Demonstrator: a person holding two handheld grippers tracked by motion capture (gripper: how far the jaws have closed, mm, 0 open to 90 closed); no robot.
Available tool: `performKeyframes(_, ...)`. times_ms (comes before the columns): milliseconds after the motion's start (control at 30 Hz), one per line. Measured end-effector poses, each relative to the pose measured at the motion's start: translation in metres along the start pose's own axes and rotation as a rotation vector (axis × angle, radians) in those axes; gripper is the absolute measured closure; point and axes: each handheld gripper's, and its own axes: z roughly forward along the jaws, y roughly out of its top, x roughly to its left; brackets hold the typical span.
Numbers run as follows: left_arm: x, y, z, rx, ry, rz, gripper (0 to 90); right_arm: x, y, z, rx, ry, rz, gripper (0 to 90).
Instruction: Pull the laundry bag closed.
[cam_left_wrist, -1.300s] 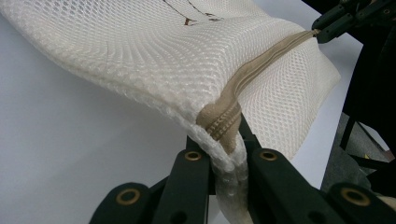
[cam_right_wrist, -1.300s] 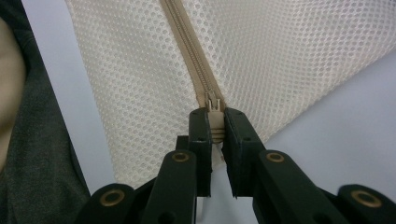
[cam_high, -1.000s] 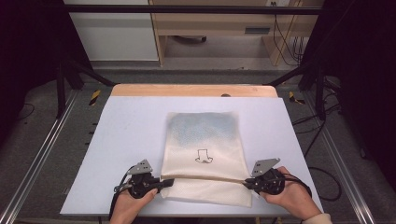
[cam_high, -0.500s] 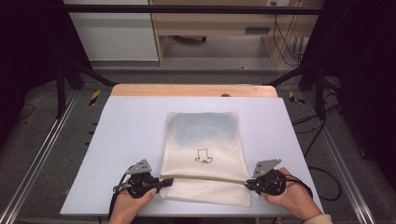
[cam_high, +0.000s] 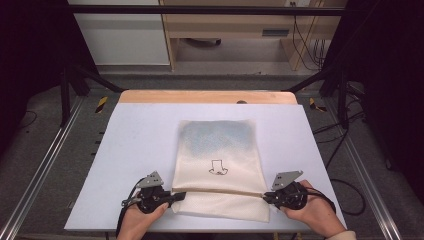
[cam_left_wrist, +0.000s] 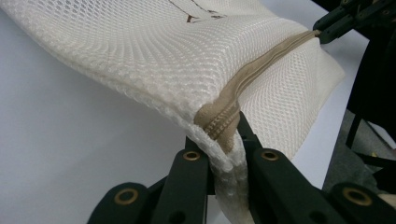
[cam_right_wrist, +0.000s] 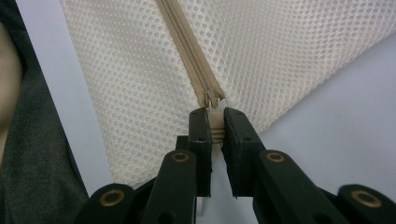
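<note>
The mesh bag lay near the table's front edge. Left hand-held gripper pinched the bag's corner, right hand-held gripper pinched the zipper pull. Zipper looked fully closed, so unzipping hadn't started.

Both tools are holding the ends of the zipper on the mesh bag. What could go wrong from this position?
1. The right tool pinches just the small zipper pull; a sideways tug could make it slip out.
2. The left tool clamps bunched mesh at the zipper's end on the mesh bag; hard pulling might stretch or tear it.
3. The bag lies near the table's front edge, so it may slide off.
</note>
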Motion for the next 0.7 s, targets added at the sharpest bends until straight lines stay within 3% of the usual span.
performKeyframes(200,-0.003,-0.001,0.0,0.004,0.06,0.012,71.7,0.0,-0.001,0.002,-0.004,0.006,0.017,78.5)
performKeyframes(267,-0.004,0.0,-0.002,0.008,0.097,0.013,60.0,0.0,-0.001,0.001,-0.006,0.001,0.025,72.2)
performKeyframes(433,-0.003,0.0,-0.014,-0.03,0.13,-0.007,43.8,-0.001,0.0,-0.005,-0.065,-0.03,0.051,54.7)
performKeyframes(700,0.003,0.004,-0.029,-0.106,0.232,-0.009,21.4,0.0,0.015,-0.006,-0.138,-0.114,0.079,27.7)
